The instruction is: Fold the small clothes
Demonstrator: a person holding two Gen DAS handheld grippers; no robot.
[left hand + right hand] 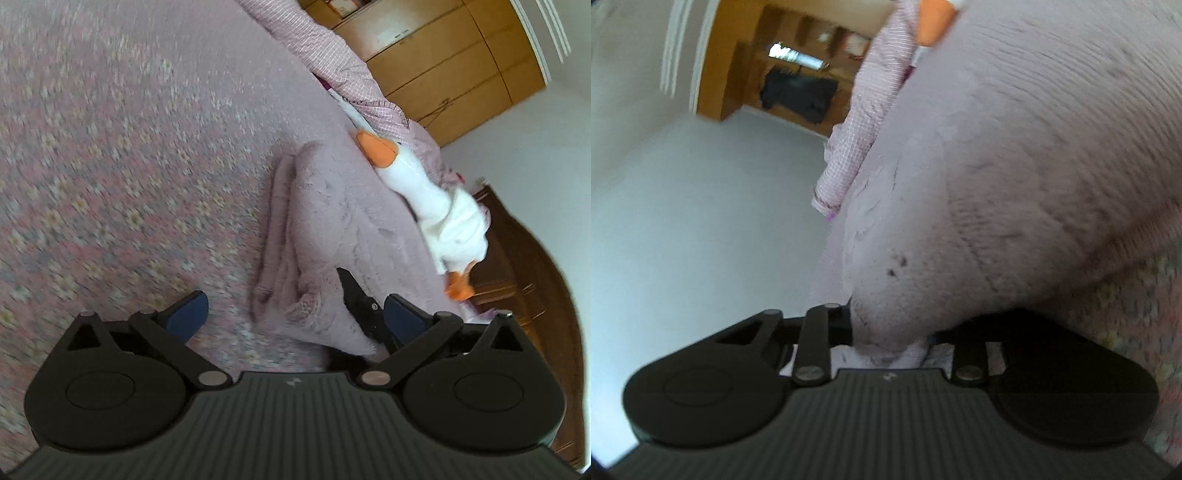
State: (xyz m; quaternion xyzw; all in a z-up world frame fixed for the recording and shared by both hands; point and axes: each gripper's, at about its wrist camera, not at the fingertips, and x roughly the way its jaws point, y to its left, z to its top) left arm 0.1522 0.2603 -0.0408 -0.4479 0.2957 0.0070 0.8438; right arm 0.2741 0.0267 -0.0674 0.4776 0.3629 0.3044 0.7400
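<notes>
A fluffy lilac garment (325, 229) lies folded in layers on the flowered bedspread (110, 166), ahead of my left gripper (295, 315). That gripper is open, its blue pads (188, 314) wide apart with nothing between them. A black finger (354, 295) of my right gripper reaches into the garment's near corner. In the right wrist view the garment (997, 166) fills most of the frame. My right gripper (890, 334) is shut on its corner, and the bunched cloth hides the fingertips.
A white goose plush (436, 199) with orange beak and feet lies just beyond the garment. A pink checked quilt (332, 55) is bunched behind it. A wooden wardrobe (443, 55) stands at the back and dark wooden furniture (517, 277) at the bed's right edge.
</notes>
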